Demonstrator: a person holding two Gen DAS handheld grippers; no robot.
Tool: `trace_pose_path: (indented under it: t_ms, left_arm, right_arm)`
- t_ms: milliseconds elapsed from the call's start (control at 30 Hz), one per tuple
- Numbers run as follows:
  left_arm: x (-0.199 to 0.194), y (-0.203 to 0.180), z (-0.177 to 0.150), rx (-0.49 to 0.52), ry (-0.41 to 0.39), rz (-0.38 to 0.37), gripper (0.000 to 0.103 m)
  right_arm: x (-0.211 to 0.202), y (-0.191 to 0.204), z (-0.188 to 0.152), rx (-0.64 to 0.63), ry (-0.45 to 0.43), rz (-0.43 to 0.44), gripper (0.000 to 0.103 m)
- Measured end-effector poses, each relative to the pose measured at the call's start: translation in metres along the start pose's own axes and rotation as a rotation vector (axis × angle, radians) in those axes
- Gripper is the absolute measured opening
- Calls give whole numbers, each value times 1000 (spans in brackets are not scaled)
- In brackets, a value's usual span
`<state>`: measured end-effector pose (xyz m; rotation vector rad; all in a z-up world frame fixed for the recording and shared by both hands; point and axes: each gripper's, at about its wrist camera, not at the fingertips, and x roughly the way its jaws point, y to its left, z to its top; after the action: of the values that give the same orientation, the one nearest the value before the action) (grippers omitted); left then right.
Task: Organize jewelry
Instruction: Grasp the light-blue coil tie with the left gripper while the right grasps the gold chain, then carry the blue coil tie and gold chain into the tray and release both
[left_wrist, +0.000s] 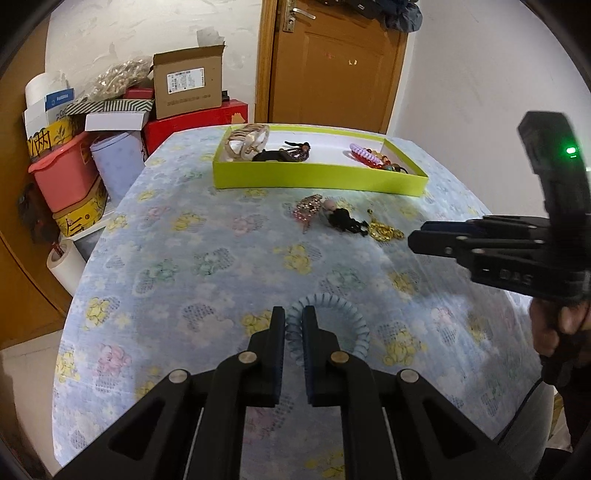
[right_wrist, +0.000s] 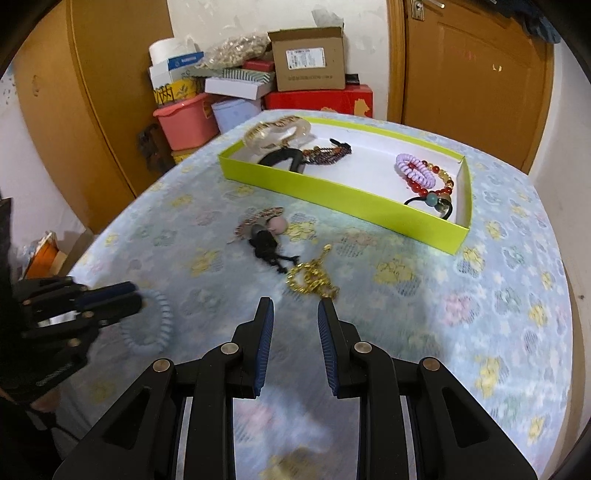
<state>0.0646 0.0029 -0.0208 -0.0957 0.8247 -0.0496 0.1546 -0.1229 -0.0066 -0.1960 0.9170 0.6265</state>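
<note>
Pale blue, the coiled hair tie (left_wrist: 328, 325) lies near the front edge of the flowered tablecloth (left_wrist: 192, 266), its left side pinched between the pressed-together fingers of the left gripper (left_wrist: 293, 314), while the right gripper (right_wrist: 295, 306) hangs over bare cloth with its jaws partly spread and nothing between them. Beyond lie a gold chain (right_wrist: 312, 280), a black trinket (right_wrist: 267, 247) and a beaded clip (right_wrist: 258, 218), close together short of the lime-green tray (right_wrist: 332, 192), which holds bracelets and hair ties near the far edge. Behind the table stand stacked boxes (right_wrist: 306, 62) and a brown door (right_wrist: 472, 66).
</note>
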Motion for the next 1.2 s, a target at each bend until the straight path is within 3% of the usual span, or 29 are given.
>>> trace_pose_path:
  t_ms: [100,167,200,467,500,567,600,800,833,867,1200]
  left_arm:
    - [1,5,2,-13,-2,-4,9]
    - [2,8,3,-21,-3,-7,9]
    - [3,8,4,-23,-3,-9,9]
    - [8,15,7,-38,2,-14,9]
    - [9,15,7,-40,4,-15,9]
    - [10,16,8,-43,6,-15,9]
    - [10,17,8,-45,6,-16,9]
    - [10,17,8,-48,7,-18,9]
    - [10,18,8,-48,7,-17,9]
    - [9,18,8,-48,6,-15,9]
    - [-3,15,15,-54,-11,-22,9]
  right_arm:
    - [10,-4,4,-7,15,-7,26]
    - [15,-5,7,-10,22,-6,42]
    - [16,-5,7,-11,25,-3,45]
    - [27,3,10,-61,31,-32,45]
    - [27,4,10,-68,28,-46,43]
    - [27,4,10,-68,20,-49,21]
    - [27,4,10,-64,20,-54,16]
    - [24,5,7,-60,13,-61,13]
    - [21,5,7,-52,5,-49,5]
    - [18,4,7,-44,4,-43,4]
    - [-17,0,13,-22,-62,-1,4]
